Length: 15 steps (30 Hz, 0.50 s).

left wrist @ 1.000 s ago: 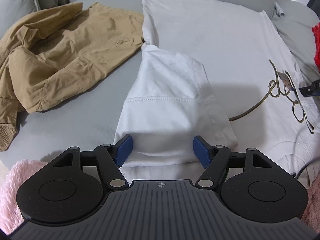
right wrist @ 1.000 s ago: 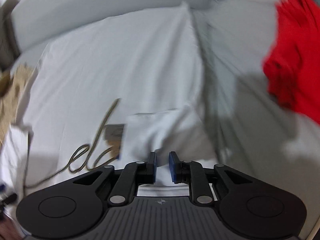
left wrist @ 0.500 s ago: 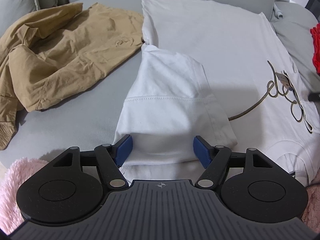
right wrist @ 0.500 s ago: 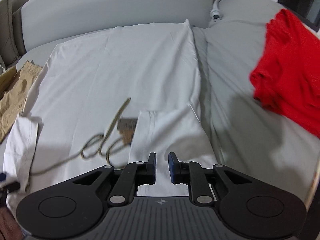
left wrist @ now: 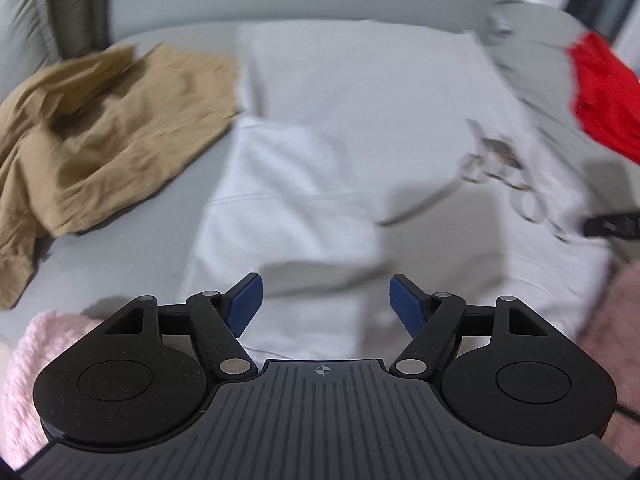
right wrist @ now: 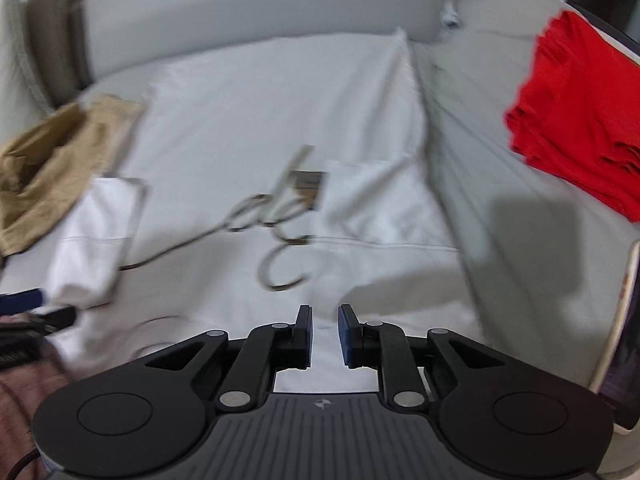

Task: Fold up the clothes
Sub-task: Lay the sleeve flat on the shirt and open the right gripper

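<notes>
1. The white tee (right wrist: pixel 256 120) lies flat ahead of both tongs, its two sleeves folded in; the left sleeve (left wrist: pixel 288 208) sits just ahead of the left tongs (left wrist: pixel 324 300), which are spread wide with nothing pinched
2. The right tongs (right wrist: pixel 324 334) show a narrow gap, empty, above the tee's near edge; a pinch from here may take one layer only and drag the fold open
3. The tan garment (left wrist: pixel 100 132), left of the tee, touches its edge and may snag
4. The red pile (right wrist: pixel 580 120), far right, lies well apart, so I judge little risk there
</notes>
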Tool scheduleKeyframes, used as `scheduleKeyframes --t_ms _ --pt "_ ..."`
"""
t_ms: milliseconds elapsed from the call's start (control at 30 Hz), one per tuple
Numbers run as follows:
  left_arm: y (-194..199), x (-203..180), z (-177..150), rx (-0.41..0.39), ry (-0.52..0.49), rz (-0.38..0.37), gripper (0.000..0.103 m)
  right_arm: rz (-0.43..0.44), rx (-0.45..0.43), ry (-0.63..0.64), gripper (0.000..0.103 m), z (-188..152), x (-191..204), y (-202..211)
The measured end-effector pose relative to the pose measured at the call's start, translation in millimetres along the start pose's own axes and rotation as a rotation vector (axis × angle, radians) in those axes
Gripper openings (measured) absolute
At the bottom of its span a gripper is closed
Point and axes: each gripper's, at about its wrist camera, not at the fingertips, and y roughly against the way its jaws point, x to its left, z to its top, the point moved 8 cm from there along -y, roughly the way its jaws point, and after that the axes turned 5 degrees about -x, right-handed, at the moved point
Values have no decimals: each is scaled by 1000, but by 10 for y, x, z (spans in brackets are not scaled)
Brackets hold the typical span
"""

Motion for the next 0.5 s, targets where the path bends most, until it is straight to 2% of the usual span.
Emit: scheduleKeyframes --t_ms 33,67,133,233,367,500 --pt "18 -74 -15 -2 -18 -13 66 6 -1 1 18 -14 36 5" --pt "26 -145 -35 -1 -38 -22 53 12 -2 3 18 -33 76 9" --pt "14 -280 -88 12 -78 -28 35 23 4 13 18 -73 142 4" --pt "1 -401 -127 4 -112 -23 36 42 25 48 18 -168 256 6" --pt "-40 -404 -67 -12 -65 -12 40 42 42 78 18 -251 343 3" --pt "-160 -459 -134 27 -113 -12 42 27 54 68 18 -313 297 -101"
